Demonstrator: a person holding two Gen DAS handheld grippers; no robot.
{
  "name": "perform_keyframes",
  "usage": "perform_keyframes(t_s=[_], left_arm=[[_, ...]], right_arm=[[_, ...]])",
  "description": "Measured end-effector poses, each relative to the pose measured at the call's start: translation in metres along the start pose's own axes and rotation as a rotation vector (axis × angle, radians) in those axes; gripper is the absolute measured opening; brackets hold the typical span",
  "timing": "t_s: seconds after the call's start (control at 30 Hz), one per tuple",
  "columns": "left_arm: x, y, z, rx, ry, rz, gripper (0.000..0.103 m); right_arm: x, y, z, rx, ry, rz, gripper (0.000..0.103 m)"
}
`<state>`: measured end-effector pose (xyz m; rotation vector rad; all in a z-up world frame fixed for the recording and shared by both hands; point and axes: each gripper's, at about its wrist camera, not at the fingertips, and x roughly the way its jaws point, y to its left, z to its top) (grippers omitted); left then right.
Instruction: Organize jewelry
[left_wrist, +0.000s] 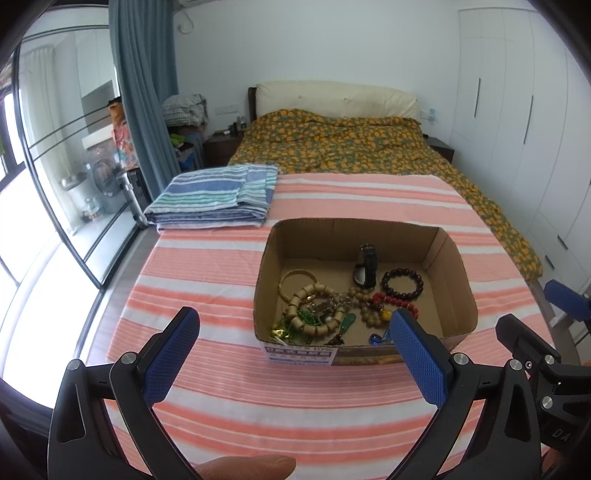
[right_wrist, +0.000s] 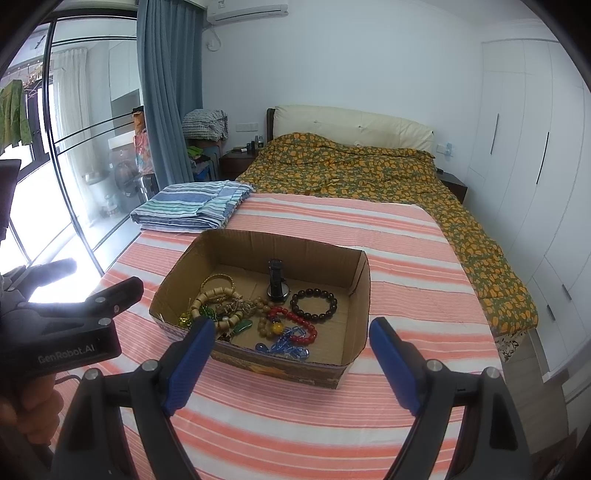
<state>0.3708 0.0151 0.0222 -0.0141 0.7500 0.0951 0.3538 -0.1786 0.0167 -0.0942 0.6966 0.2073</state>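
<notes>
Several light, slippery bead bracelets lay tangled in the cardboard box (right_wrist: 360, 284); the dark bead bracelet (right_wrist: 314, 305), lying apart at right, offered the cleanest hold. Left gripper (left_wrist: 295, 332) and right gripper (right_wrist: 291, 339) both stood apart, empty.

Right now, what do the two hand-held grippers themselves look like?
Both match: the left hand-held gripper and right hand-held gripper have black plastic arms with silver rivets and blue textured pads on the fingers. White "GenRobot.AI" lettering marks the left one's black body. No cables or sleeves show.
</notes>
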Motion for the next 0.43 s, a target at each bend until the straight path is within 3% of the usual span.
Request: perform_keyframes(t_s=[0.27,0.43], left_arm=[[0.0042,-0.0019,-0.0013,0.005,0.018,-0.009,0.103],[-0.0019,0.0001,-0.0024,0.002,-0.014,-0.013,0.102]], right_arm=[[0.0013,-0.0011,0.0005,0.0,0.006,-0.001,0.087],[0.0025,-0.0022,-0.0007,0.002,0.01,0.004,0.087]])
